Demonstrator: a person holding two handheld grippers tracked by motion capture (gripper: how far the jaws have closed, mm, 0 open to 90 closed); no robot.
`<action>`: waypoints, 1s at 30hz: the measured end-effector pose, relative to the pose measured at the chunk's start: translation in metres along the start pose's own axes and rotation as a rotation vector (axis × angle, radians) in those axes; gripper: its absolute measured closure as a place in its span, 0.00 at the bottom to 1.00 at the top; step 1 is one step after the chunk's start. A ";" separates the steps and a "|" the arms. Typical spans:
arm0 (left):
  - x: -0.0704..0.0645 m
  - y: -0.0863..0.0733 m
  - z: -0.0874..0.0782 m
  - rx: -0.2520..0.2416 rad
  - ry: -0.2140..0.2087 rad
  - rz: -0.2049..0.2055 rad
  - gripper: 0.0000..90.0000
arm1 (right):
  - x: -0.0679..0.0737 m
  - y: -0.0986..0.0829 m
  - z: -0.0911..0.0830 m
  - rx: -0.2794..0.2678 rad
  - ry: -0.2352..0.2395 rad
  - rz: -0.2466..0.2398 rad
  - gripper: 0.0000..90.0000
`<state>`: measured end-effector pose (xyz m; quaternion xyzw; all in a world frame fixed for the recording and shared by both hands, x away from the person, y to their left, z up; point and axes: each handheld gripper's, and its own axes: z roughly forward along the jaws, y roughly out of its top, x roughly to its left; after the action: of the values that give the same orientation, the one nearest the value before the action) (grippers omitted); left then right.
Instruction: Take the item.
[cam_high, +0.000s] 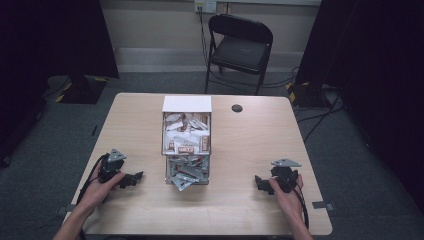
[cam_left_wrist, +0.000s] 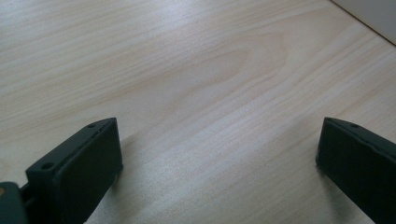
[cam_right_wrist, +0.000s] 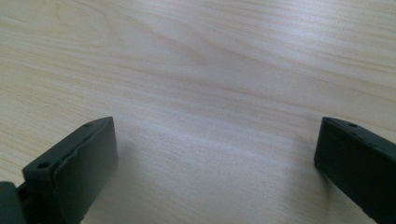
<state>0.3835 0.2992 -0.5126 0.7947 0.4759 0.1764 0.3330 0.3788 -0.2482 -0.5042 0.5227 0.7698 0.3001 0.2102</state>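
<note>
I hold my left gripper (cam_high: 131, 179) low on the near left part of the table (cam_high: 260, 140), its jaws pointing toward the middle. In the left gripper view (cam_left_wrist: 219, 154) the two black jaws stand wide apart with nothing but pale wood grain between them, so it is open and empty. My left hand (cam_high: 97, 187) wraps its body, and the grey three-cornered plate sits on top of it.

My right gripper (cam_high: 260, 183) rests on the near right part of the table, facing inward toward the other one. In the right gripper view (cam_right_wrist: 217, 151) its jaws are likewise spread wide over bare wood, holding nothing. My right hand (cam_high: 286, 192) grips it from behind, with the cable trailing back along my forearm.

Between the two grippers, well apart from both, stands a clear box (cam_high: 187, 145) at the centre of the table. Its far compartment holds brown and white packets (cam_high: 187, 131); its near compartment holds silvery packets (cam_high: 186, 172), though the high view is too coarse for me to say what they are. A white flap or card (cam_high: 187, 103) stands at the box's far end.

A small dark round fitting (cam_high: 237, 108) sits in the table top just right of the box's far end. Beyond the table, a black folding chair (cam_high: 240, 47) stands on the grey floor.
</note>
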 end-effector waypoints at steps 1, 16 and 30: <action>0.000 0.000 0.000 0.000 0.000 0.000 0.00 | 0.000 0.000 0.000 0.000 0.000 0.000 0.00; 0.000 0.000 0.000 0.000 -0.001 0.001 0.00 | -0.002 0.004 -0.010 -0.047 0.024 0.061 0.20; 0.000 0.000 0.000 0.000 0.000 0.002 0.00 | 0.014 0.015 -0.021 -0.118 0.157 0.013 0.37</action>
<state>0.3836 0.2993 -0.5126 0.7951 0.4751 0.1766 0.3330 0.3702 -0.2365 -0.4783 0.4891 0.7615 0.3864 0.1779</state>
